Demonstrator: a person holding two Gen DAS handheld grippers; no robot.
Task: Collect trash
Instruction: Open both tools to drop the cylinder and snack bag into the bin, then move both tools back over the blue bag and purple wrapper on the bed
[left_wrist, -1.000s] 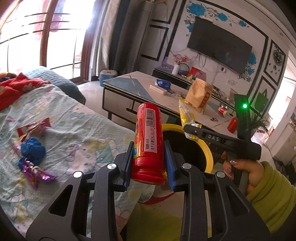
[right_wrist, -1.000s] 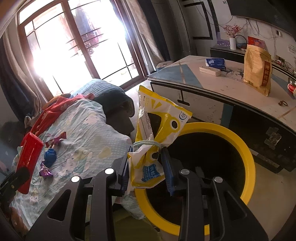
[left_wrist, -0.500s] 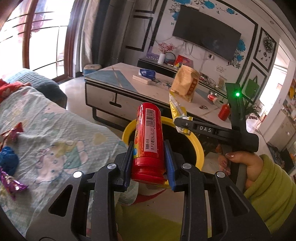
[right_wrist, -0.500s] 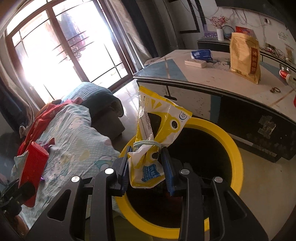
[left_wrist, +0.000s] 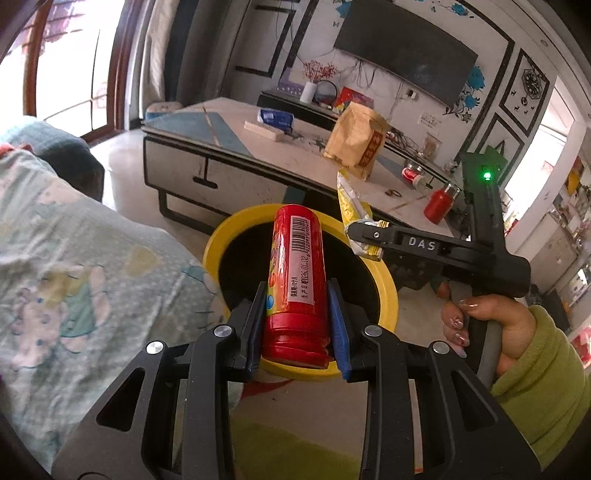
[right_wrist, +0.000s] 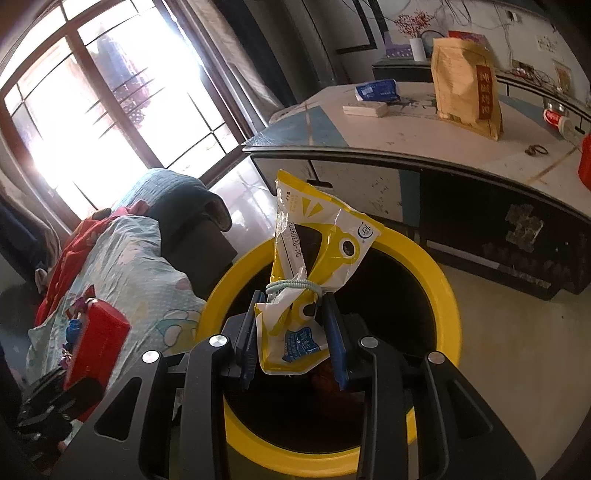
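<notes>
My left gripper (left_wrist: 297, 325) is shut on a red cylindrical snack can (left_wrist: 297, 280) and holds it over the yellow-rimmed black bin (left_wrist: 221, 240). My right gripper (right_wrist: 295, 332) is shut on a yellow and white snack bag (right_wrist: 314, 251) tied with a pale green band, also above the bin (right_wrist: 439, 273). In the left wrist view the right gripper (left_wrist: 364, 236) shows at the bin's far right with the bag (left_wrist: 351, 206) in it. In the right wrist view the red can (right_wrist: 96, 339) shows at lower left.
A bed with a pale patterned cover (left_wrist: 74, 258) lies left of the bin, with red clothes and small wrappers (right_wrist: 74, 325) on it. A low table (left_wrist: 229, 147) behind the bin carries a tan paper bag (left_wrist: 356, 140), a blue pack and a red bottle (left_wrist: 439, 203).
Both grippers have moved toward the bin with their loads; the can and the bag now hang over its opening. The bed's wrappers have slid out of the left view.
</notes>
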